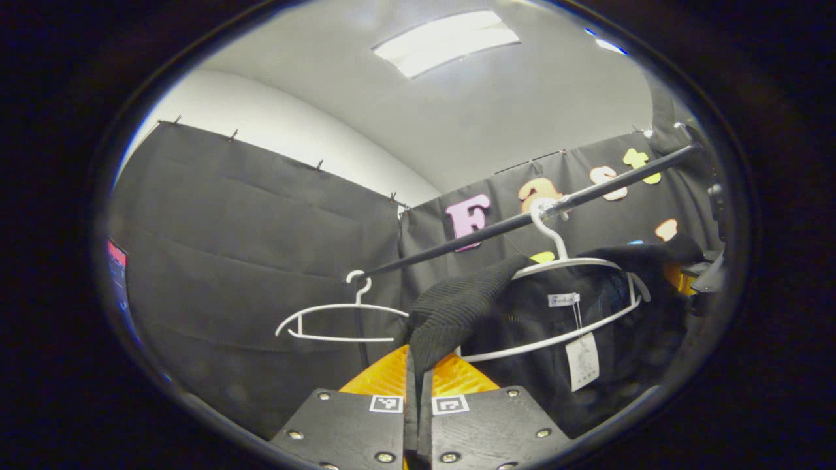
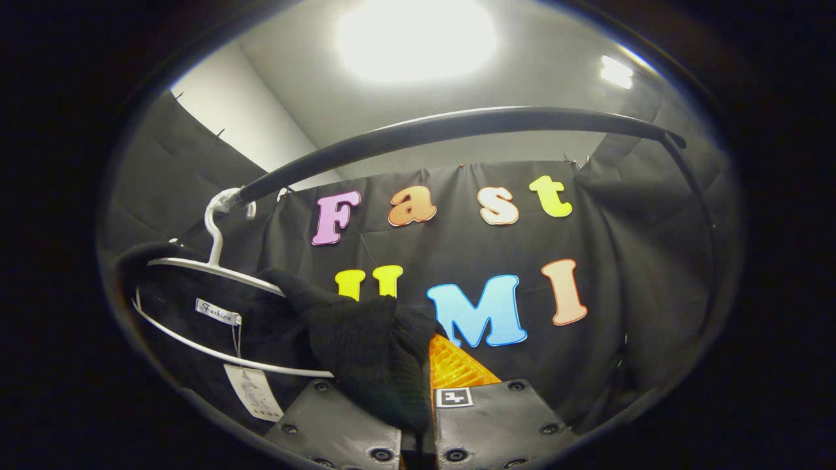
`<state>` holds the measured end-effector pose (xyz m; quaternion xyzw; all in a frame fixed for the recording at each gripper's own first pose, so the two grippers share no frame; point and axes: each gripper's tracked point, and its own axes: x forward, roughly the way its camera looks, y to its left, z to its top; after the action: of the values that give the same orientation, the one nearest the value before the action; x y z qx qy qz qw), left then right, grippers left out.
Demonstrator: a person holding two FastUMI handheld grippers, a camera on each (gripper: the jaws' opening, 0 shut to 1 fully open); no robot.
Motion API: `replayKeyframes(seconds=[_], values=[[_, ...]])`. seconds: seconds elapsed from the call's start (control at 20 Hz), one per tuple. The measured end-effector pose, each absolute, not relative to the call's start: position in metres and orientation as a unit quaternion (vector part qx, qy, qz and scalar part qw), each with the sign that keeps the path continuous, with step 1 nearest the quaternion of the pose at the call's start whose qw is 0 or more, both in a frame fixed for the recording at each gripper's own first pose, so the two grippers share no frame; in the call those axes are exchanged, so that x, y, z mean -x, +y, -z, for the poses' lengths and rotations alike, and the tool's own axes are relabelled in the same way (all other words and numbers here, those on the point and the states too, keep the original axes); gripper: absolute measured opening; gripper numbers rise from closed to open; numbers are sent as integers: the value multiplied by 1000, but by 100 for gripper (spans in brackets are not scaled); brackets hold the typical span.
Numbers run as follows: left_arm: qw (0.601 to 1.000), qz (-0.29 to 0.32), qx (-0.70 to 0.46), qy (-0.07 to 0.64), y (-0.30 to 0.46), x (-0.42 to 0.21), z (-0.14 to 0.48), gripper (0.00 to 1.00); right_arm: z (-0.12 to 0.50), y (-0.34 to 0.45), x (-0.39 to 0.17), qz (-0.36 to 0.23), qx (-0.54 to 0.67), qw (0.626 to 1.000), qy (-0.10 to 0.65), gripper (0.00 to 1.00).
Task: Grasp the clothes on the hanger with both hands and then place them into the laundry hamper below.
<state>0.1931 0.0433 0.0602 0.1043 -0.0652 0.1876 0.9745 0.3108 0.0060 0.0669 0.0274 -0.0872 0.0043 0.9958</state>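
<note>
Both grippers grip the black garment [image 1: 457, 307]!
Left gripper [image 1: 418, 378] and right gripper [image 2: 421, 398] each pinch knit fabric just ahead, white hanger [image 1: 575, 264] behind.

Garment [image 1: 562, 326] on hanger [image 1: 575, 287] on rail [image 1: 496, 228], spare hanger [image 1: 333, 320] left

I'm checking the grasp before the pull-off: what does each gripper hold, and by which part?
Both hold the black knit garment on the white hanger. The left gripper pinches one shoulder's fabric; the right gripper pinches the other shoulder's fabric.
</note>
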Motion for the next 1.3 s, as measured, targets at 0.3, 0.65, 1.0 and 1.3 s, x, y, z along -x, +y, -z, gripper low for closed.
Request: replayKeyframes(seconds=[0.3, 0.65, 1.0, 1.3], values=[[975, -178, -115, -73, 50, -188, -83, 1, -75, -13, -321, 18, -30, 994, -103, 5], [971, -180, -116, -111, 73, -203, -126, 1, -80, -21, -347, 33, -30, 992, -118, 6], [977, -156, -98, -107, 96, -231, -129, 1, -62, -15, -377, 24, -46, 994, -97, 5], [987, -122, -69, -73, 110, -258, -103, 1, -28, -6, -404, 2, -76, 996, -41, 5]])
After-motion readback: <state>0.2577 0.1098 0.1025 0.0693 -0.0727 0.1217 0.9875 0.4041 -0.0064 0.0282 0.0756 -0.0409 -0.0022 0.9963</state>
